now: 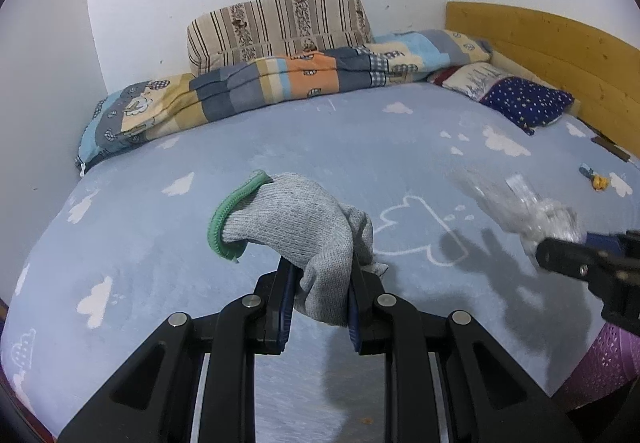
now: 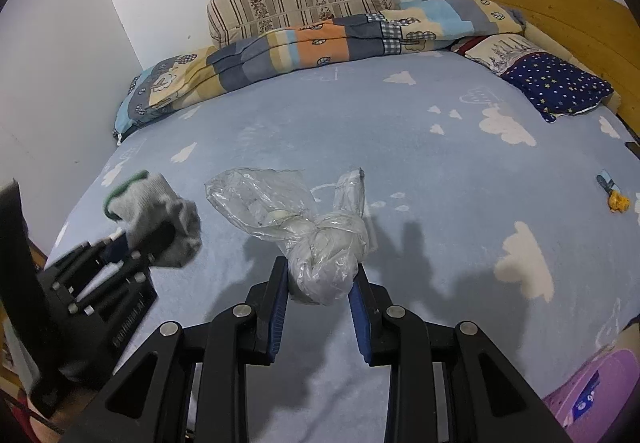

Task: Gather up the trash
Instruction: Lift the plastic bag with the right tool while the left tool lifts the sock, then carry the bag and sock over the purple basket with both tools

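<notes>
- Above the blue cloud-print bed sheet [image 2: 320, 115], both grippers carry their loads clear of the surface; each casts a shadow on the sheet below it.
- Left gripper [image 1: 320, 295]: jaws nearly closed, pressing on a grey knitted glove [image 1: 304, 227]. The glove's long axis runs up and away to the left, its green cuff farthest from the jaws.
- Right gripper [image 2: 320, 283]: jaws partly closed around the knotted bulk of a clear plastic bag [image 2: 316, 243]. The bag's loose ends fan forward and upward from the knot.
- Key relation: a purple perforated basket [image 1: 600, 367] shows at the lower right edge of both views, near the bed's edge. It lies to the right of both grippers, and the right gripper is judged the nearer.
- Judgement: if that basket is the bin, the bag goes first; the glove hand must cross behind or wait.
- Remaining on the sheet: a small yellow and blue item [image 2: 614, 195], far right, untouched.
</notes>
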Tool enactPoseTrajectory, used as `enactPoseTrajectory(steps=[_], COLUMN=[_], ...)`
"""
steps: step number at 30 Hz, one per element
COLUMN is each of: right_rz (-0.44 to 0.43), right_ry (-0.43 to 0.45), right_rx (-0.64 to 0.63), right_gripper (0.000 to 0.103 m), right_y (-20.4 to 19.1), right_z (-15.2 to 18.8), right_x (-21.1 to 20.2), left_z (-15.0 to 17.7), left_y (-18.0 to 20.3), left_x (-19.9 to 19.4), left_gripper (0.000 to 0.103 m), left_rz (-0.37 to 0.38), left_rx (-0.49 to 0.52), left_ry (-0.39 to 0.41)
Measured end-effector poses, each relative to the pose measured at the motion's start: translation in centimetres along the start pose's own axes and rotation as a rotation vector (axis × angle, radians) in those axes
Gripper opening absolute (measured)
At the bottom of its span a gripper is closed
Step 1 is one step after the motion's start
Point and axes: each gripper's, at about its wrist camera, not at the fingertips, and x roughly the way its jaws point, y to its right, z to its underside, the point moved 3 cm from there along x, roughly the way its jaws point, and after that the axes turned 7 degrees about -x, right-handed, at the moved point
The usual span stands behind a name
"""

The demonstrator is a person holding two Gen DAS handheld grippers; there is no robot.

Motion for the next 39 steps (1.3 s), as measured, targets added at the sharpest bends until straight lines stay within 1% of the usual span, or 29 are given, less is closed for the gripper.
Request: enactPoseTrajectory(steps=[5,10,13,17,21,24,27,33,38,39], right_rz=[0.004,0.020,0.019,0.020,0.042,0.061,0.106,0.188,0.260,0.270], right_ry=[0.016,0.025,0.021,0.023,0.048,0.076,0.110,0.149,0.171,0.172], right_rx=[0.022,0.025,0.039,0.067,0.088,0.122,0.161,0.258,0.336,0.351], right_gripper=[0.031,0.031,0.031,0.031,0.031,0.031,0.031,0.031,0.031,0.031], right_y=[0.2,0.2,0.6,1.3,2.7,4.3,6.7,11.4,15.4,16.1], right_z=[0.7,1.6,2.5,3.5,4.1,4.8,6.0,9.0,11.7,12.2], right_x=[-1.0,-2.1,-3.1,-5.2,-8.5,-11.5,-15.1,-20.7,-24.6,-25.1], left_z=[-0.1,-0.1,0.1,0.4,0.6,0.7,0.8,1.0,1.6,1.9], left_y=[-0.1,-0.1,0.2,1.8,3.7,6.0,8.8,15.8,21.4,22.7], left_x=[-0.7,-1.3,-1.9,-3.3,-5.1,-6.9,-8.5,-12.7,-15.5,-15.8], left_gripper=[0.021,0.021,0.021,0.021,0.021,0.021,0.021,0.021,0.021,0.021], left_rz=[-0.007,0.010,0.049,0.116,0.178,0.246,0.318,0.483,0.571,0.600], left_rx=[0.012,0.011,0.011,0.036,0.066,0.089,0.119,0.202,0.294,0.314], left_ry=[0.024,0.031,0.036,0.037,0.048,0.046,0.030,0.006,-0.007,-0.022])
